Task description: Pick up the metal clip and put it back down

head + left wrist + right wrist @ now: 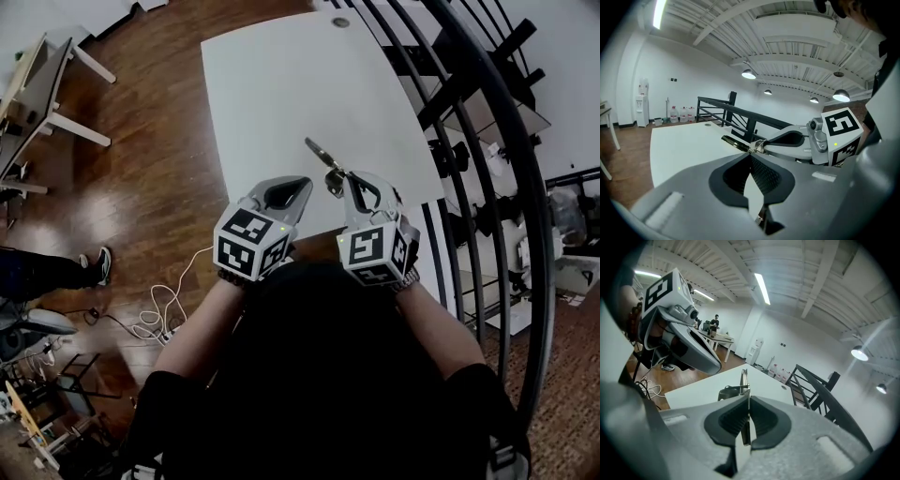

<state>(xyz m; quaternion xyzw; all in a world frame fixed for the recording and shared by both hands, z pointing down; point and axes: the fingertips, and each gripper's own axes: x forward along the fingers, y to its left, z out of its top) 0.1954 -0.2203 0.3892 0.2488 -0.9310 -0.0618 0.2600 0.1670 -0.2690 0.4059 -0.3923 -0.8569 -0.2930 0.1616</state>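
Observation:
The metal clip (pixel 323 156) is a slim dark and silver piece, held up above the white table (pixel 281 84) near its front edge. My right gripper (pixel 345 180) is shut on the clip's near end, and the clip's long arm sticks out past the jaws toward the far left. In the right gripper view the clip (pixel 744 378) stands edge-on between the pads of my right gripper (pixel 748 401). My left gripper (pixel 302 184) hovers just left of it, jaws closed with nothing between them. In the left gripper view, the clip (pixel 736 143) shows beyond my left gripper (pixel 750 154).
A black railing (pixel 487 122) runs along the table's right side. Wood floor (pixel 141 187) lies to the left, with white cables (pixel 159 314), desks (pixel 37 94) and a person's shoe (pixel 101 264). A small round grommet (pixel 340 22) sits at the table's far edge.

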